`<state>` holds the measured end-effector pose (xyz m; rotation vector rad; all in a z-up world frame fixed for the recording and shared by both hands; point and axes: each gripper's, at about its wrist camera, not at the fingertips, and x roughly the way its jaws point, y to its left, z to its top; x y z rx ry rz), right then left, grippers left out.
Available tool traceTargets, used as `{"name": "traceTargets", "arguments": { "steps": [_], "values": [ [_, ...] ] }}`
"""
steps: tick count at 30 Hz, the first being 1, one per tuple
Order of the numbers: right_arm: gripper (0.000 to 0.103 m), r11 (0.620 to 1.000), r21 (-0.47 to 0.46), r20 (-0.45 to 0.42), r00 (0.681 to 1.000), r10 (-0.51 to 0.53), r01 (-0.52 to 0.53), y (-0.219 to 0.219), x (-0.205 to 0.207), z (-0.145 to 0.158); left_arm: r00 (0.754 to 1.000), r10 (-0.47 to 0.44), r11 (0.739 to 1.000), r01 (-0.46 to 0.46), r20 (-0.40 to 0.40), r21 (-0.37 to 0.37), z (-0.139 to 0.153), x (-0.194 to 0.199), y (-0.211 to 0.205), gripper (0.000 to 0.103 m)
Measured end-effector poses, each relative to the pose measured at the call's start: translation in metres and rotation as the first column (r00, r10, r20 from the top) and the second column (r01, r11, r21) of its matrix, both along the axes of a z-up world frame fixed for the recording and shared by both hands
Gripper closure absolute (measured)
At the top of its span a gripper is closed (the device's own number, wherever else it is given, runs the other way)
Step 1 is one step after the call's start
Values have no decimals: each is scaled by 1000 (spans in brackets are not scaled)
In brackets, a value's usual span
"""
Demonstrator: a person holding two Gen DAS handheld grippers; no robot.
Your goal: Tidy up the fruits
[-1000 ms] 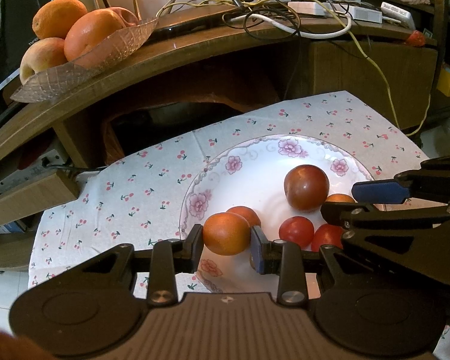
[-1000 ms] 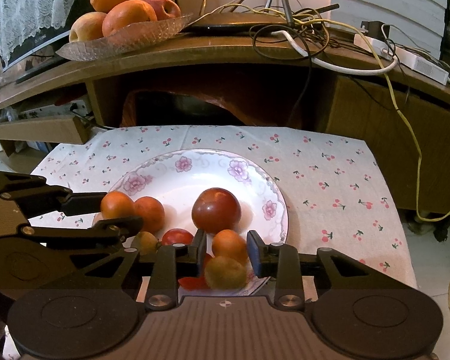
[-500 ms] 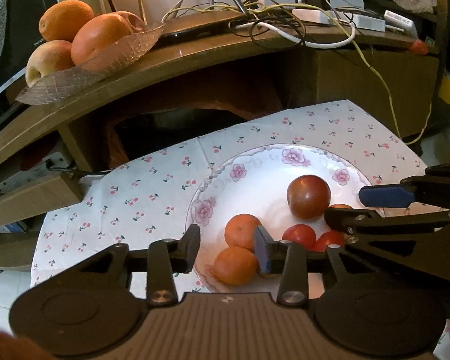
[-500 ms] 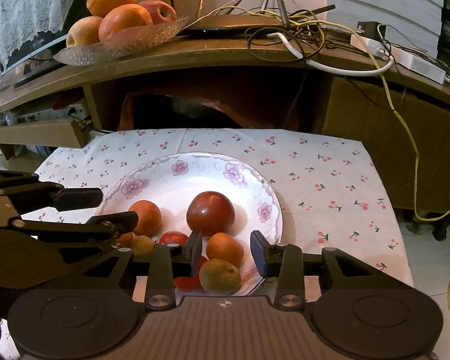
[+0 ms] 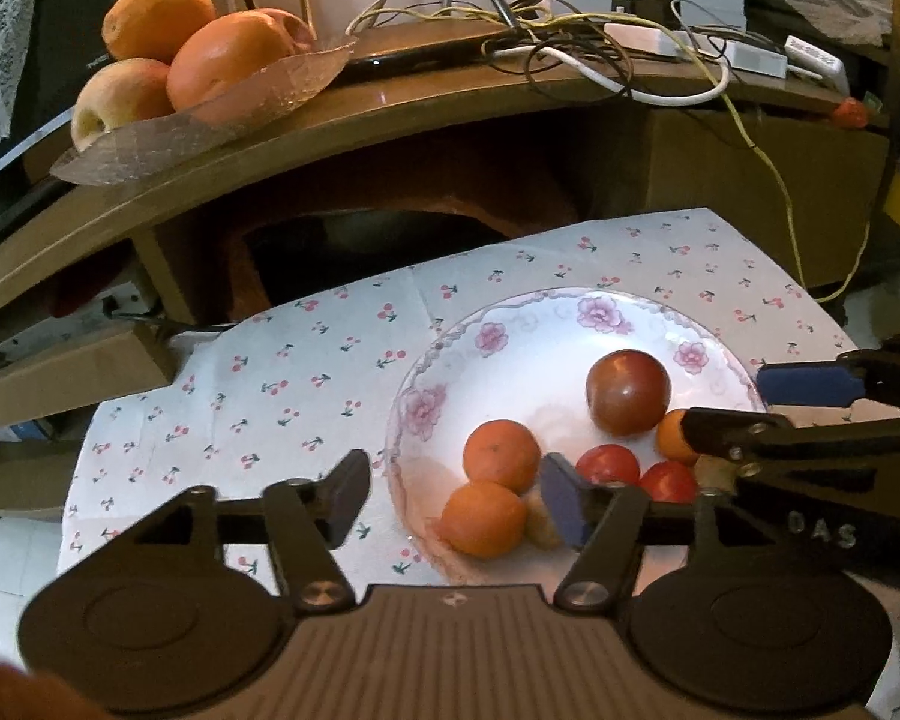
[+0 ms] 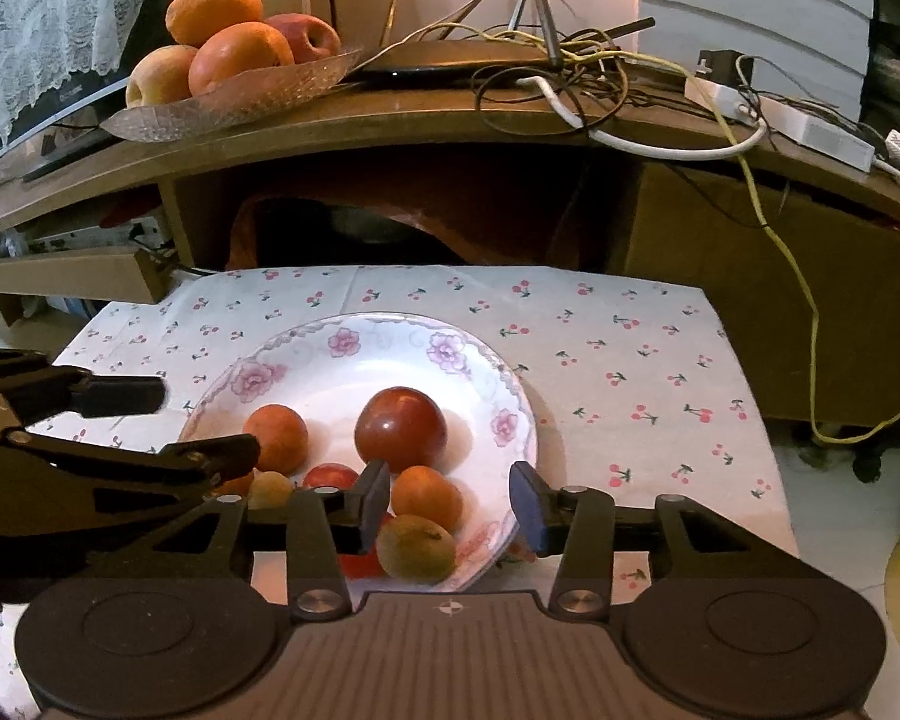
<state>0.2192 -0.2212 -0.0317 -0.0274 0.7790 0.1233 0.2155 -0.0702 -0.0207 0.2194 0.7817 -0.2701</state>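
A low table (image 6: 630, 360) wears a white cloth printed with small red cherries, and behind it stands a brown wooden cabinet (image 6: 450, 120) with a curved top and a dark open recess below. On that top lie tangled cables (image 6: 570, 60), a white power strip (image 6: 798, 120) and a glass dish (image 6: 240, 102), under warm light against the pale wall. A lace curtain (image 6: 48, 30) hangs at the left, and pale floor tiles (image 6: 822, 492) show at the right.

White plate (image 6: 513, 396) with pink flowers; white cloth (image 6: 630, 372) with red cherries. Dark red apple (image 6: 401, 429) at centre, orange tangerines (image 5: 501, 455) at nine o'clock, yellow-green fruit (image 6: 417, 546) at six.
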Motion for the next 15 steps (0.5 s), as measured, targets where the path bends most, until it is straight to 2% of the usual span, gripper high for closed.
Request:
{"name": "traceTargets", "arguments": {
  "steps": [3,7,11,15],
  "values": [
    [50,1000,-3,3,1000,-10,10,-3,-1,2,1000,18,1000,-18,5,-20,3,-1,4,25],
    [48,1000,-4,10,1000,-21,21,-6,-3,5,999,40,998,-41,-4,-54,6,-2,9,12],
    [44,1000,-7,15,1000,-25,26,-7,-6,7,999,48,998,-48,-7,-31,4,-4,10,6],
    [44,999,-19,11,999,-31,31,-7,-7,6,998,59,998,-59,6,24,4,-7,8,0]
  ]
}}
